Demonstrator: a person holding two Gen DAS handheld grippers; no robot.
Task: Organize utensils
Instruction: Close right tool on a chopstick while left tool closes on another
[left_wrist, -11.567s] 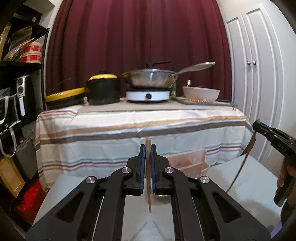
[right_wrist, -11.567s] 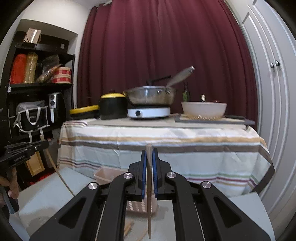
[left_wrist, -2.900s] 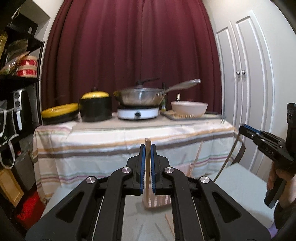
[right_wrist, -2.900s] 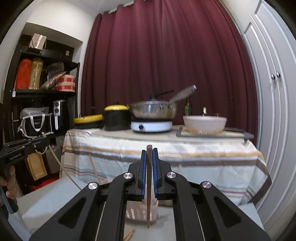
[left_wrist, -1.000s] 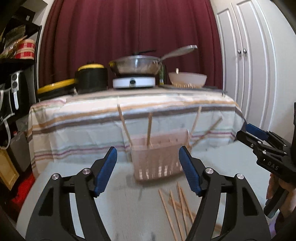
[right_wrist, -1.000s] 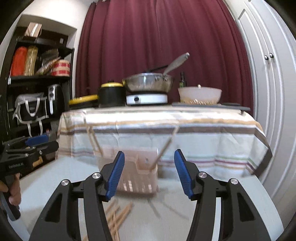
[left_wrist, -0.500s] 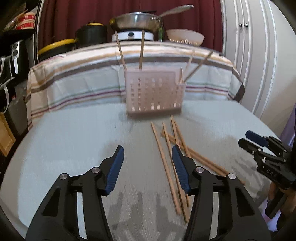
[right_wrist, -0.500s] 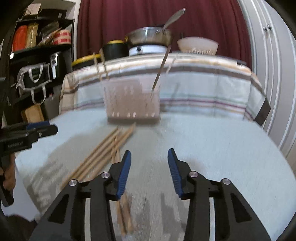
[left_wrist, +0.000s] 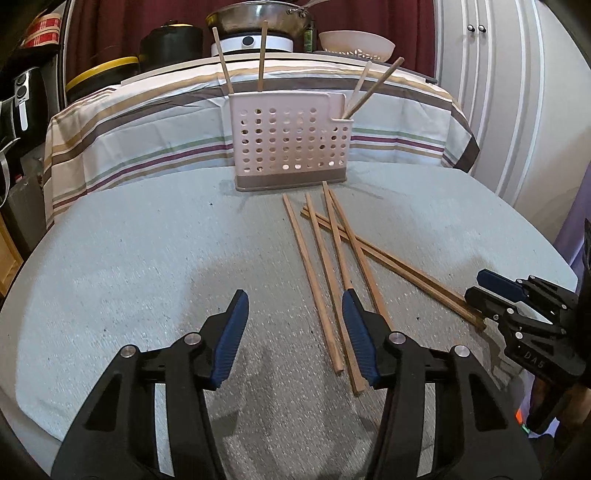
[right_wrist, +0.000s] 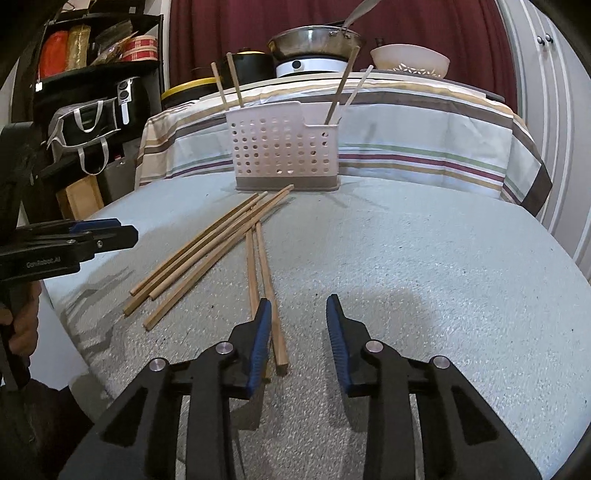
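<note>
Both sticks we held now stand in the holder (left_wrist: 291, 147); six chopsticks (left_wrist: 332, 258) remain on the counter (left_wrist: 147, 258) before it. Left gripper (left_wrist: 295, 314) and right gripper (right_wrist: 298, 319) hover with jaws spread wide, empty — we should straddle one stick's near end each.

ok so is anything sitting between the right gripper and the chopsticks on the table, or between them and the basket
Nothing visible does. The right gripper is open right beside the near ends of the loose chopsticks, and only bare table lies between them and the utensil basket.
</note>
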